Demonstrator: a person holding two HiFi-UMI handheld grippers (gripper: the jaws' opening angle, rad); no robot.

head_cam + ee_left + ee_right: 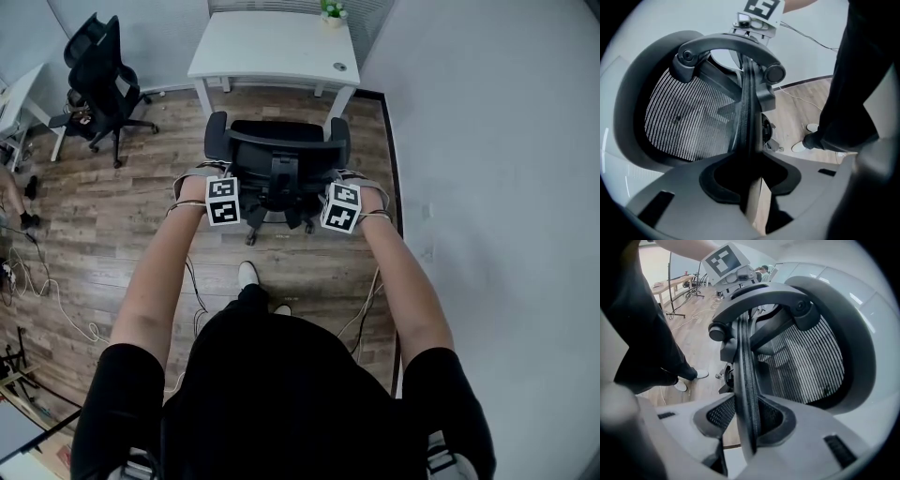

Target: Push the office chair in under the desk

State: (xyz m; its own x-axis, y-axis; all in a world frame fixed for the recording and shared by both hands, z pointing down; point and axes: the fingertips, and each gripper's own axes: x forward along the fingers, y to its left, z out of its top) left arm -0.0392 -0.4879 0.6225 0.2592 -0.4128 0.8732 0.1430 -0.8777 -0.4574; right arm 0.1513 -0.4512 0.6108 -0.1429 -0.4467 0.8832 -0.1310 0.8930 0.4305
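A black office chair [277,150] stands in front of the white desk [272,47], its seat toward the desk and its mesh backrest [689,117] toward me. My left gripper [225,180] is at the backrest's left edge and my right gripper [339,184] at its right edge. In the left gripper view the backrest's rim [749,108] runs straight between the jaws, which are shut on it. The right gripper view shows the same: the rim [746,380] is clamped between that gripper's pads. The chair's base is mostly hidden under the seat.
A second black chair [101,70] stands at the back left by another table. A small plant [332,11] sits on the desk's far corner. A wall [487,141] runs close along the right. Cables [56,300] lie on the wooden floor at left.
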